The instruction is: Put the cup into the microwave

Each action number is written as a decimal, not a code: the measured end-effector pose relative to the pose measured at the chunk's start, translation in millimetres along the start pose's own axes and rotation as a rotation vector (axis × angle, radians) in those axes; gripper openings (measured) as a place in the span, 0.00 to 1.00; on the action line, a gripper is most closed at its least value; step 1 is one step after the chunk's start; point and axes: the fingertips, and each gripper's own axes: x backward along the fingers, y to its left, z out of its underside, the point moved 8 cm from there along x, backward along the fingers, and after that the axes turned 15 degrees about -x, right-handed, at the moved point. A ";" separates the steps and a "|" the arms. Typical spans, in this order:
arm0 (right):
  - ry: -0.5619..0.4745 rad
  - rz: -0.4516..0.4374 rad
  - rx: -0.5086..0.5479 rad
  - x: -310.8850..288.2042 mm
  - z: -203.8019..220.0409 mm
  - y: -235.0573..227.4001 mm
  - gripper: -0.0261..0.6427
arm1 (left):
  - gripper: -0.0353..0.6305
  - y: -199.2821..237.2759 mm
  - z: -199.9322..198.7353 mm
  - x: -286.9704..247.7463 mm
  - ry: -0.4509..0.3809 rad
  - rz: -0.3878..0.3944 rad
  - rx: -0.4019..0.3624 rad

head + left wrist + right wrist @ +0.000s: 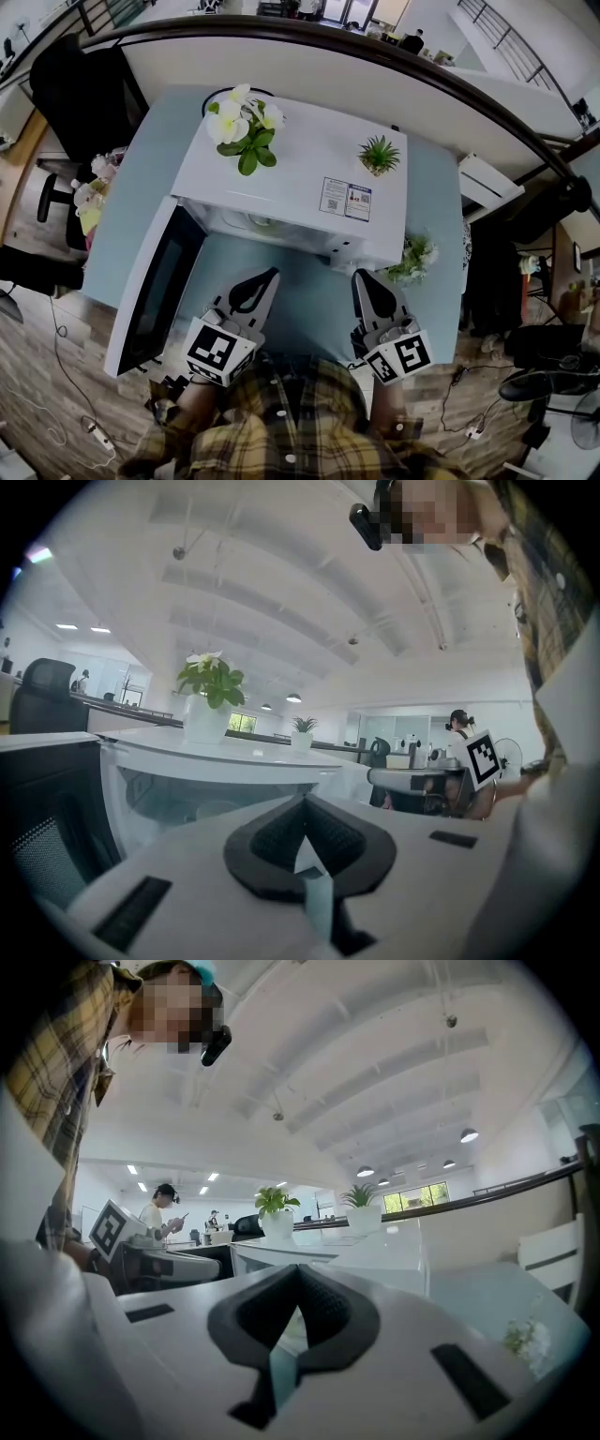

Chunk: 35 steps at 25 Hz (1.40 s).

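We record one light blue table (309, 286) bearing one white microwave (291, 164), its door (155, 281) swung open to the left. We count three plants: a white-flowered pot (244, 127) and a small green plant (379, 155) on the microwave's top, and a third (412, 258) on the table just beside its right corner. Of the two tongs, the left gripper (271, 273) and the right gripper (360, 276) both have their jaws closed together on nothing, tips apart from the oven. Two labels (345, 199) lie on the top, their print too small to read. One cup (261, 222) shows only as a dim pale shape inside the cavity.
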 end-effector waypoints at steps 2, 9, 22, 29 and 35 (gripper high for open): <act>0.003 -0.001 -0.002 -0.7 -0.3 0.1 0.04 | 0.04 1.1 -0.4 0.2 0.001 -0.001 0.000; 0.007 0.007 -0.014 -1.2 0.4 -3.3 0.04 | 0.04 2.2 -1.1 -3.1 0.002 0.007 0.000; 0.013 0.006 -0.032 -2.3 4.3 -4.4 0.04 | 0.04 4.4 1.5 -3.5 0.010 0.001 0.001; 0.011 0.021 -0.045 -1.1 5.6 -7.4 0.04 | 0.04 5.7 2.8 -3.9 0.014 -0.003 -0.001; 0.006 0.029 -0.042 -0.6 5.2 -7.0 0.04 | 0.04 6.1 2.7 -2.5 0.018 -0.006 0.000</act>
